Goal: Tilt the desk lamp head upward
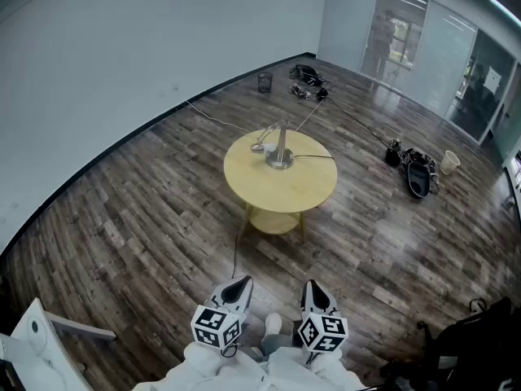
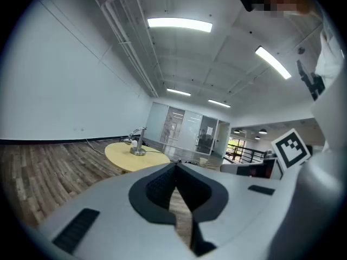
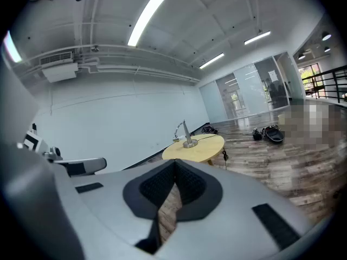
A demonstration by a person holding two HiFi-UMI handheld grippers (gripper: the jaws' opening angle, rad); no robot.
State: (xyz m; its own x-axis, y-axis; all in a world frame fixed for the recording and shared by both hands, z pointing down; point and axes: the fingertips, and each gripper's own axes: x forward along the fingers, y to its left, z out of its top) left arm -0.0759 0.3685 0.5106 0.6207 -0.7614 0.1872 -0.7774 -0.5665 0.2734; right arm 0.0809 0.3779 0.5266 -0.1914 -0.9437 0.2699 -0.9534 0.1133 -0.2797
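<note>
Both pairs of jaws were pressed together with nothing between them, the left gripper (image 2: pixel 174 166) and right gripper (image 3: pixel 174 161) carried side by side close to the person's body (idle, I'd judge, since nothing was within reach). The desk lamp (image 1: pixel 278 143) stood well apart on the far round table (image 1: pixel 285 195), its head (image 1: pixel 259 146) low at the left.

This is a big, nearly bare office-type hall. Ahead of the fingers (image 1: pixel 237 288), a wood-plank floor (image 1: pixel 138 210) runs to plain white walls (image 1: pixel 163 31), with only a round yellow table (image 1: pixel 285 195) standing on it. Farther beyond the fingers stand glass partitions (image 1: pixel 407 39), and above them hang strip lights (image 2: pixel 179 24) and exposed pipes (image 2: pixel 127 42).
</note>
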